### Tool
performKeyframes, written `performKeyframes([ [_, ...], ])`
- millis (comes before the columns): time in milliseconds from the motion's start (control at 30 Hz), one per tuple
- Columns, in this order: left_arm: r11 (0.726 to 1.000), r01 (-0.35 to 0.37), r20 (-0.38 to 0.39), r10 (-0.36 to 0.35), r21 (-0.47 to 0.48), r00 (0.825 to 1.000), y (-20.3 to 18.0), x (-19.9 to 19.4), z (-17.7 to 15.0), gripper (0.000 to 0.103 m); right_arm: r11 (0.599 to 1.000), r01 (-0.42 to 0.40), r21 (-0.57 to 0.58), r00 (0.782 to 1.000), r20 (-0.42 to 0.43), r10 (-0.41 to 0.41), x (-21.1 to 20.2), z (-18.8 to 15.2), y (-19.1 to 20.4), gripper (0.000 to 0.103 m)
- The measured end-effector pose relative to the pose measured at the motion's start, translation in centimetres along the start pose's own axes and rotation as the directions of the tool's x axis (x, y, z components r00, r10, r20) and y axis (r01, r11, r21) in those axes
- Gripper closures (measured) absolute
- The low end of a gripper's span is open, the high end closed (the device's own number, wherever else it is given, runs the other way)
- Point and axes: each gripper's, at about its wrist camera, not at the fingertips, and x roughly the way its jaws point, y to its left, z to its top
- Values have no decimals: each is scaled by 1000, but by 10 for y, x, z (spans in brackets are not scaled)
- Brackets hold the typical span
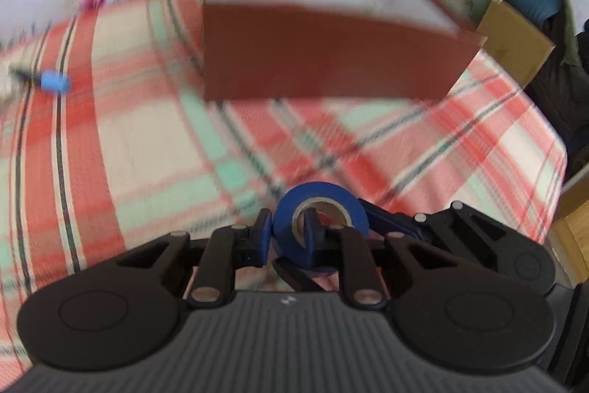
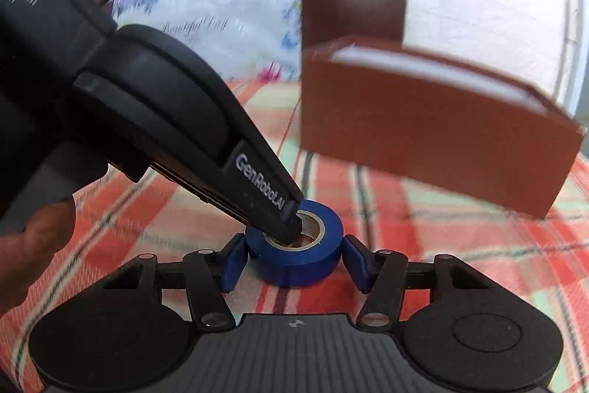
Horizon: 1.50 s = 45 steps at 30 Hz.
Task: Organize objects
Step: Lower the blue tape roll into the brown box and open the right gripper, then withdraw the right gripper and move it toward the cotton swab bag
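Blue tape roll [image 2: 294,245] held over the plaid cloth [image 2: 423,227], brown box [image 2: 423,131] at 1 o'clock.

Roll axis is seen roughly upright. Left gripper [image 1: 287,234] is clamped on its wall, one finger in the core. Right gripper [image 2: 292,262] is spread, pads flanking the roll at 9 and 3 o'clock, not touching; left judged nearer.

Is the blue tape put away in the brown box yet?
Not yet. The blue tape roll isn't in the brown box, which stands apart behind it on the plaid cloth. The left hand-held gripper pinches the roll's wall, one finger through the hole. The right hand-held gripper sits open around it. A blue-capped item also lies out on the cloth.
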Motion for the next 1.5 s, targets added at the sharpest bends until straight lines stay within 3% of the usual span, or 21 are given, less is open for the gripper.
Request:
performKeyframes([
  [133,999,23,136,-29,44,990,-12,-26,41,83,997,75,-18,984,166,-71,-8,34,-15,48],
  [267,995,19,204,-38,94,978,-25,-22,88,83,990,139,-21,963,235,-130,7,66,-38,48],
  [467,989,11,223,-44,145,974,-49,20,131,80,977,215,11,955,206,-212,44,88,-82,48],
  [567,987,-52,225,16,152,974,-54,44,140,64,969,246,8,959,144,-245,70,88,-98,48],
  [600,988,-64,218,32,141,975,-52,50,141,64,966,259,22,955,141,-260,73,86,-102,45],
  [667,991,-73,202,50,109,978,-43,52,142,63,967,249,55,956,146,-255,68,83,-106,40],
  [833,992,-94,191,77,80,979,-32,45,133,62,961,248,122,950,164,-266,46,74,-100,41],
  [1133,990,-118,229,97,80,969,-32,9,103,57,957,222,186,951,174,-255,13,63,-90,41],
  [1500,981,-194,205,191,-4,960,11,-13,56,53,978,120,170,992,4,-123,36,31,-38,41],
])
